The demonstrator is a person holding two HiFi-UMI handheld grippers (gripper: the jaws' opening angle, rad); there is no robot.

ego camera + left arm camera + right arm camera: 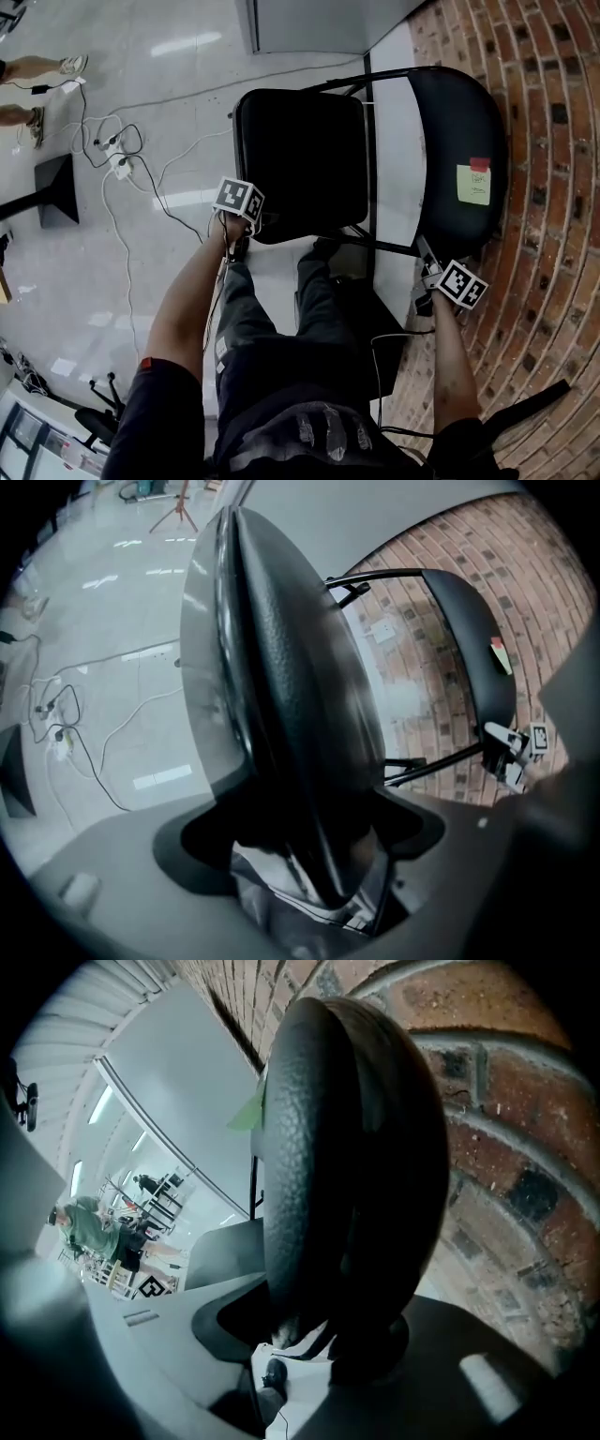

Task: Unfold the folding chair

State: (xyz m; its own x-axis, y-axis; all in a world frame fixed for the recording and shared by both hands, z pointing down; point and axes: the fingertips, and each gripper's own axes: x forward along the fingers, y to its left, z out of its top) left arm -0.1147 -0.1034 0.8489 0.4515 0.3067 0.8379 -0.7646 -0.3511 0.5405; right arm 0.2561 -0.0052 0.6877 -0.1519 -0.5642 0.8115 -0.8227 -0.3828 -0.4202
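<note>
Black padded folding chair (309,112), partly opened. Left gripper (309,855) jaws clamp its seat (291,696), right gripper (328,1335) jaws its backrest (328,1147); spreading fully remains.

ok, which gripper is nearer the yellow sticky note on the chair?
Right. The right gripper clamps the backrest edge close by the sticky note; the left gripper is across the chair, on the seat.

The left arm (187,300) and right arm (450,361) reach forward and steeply down. The left gripper (246,232) clamps the seat (300,159); the right gripper (427,251) clamps the backrest (459,122).
</note>
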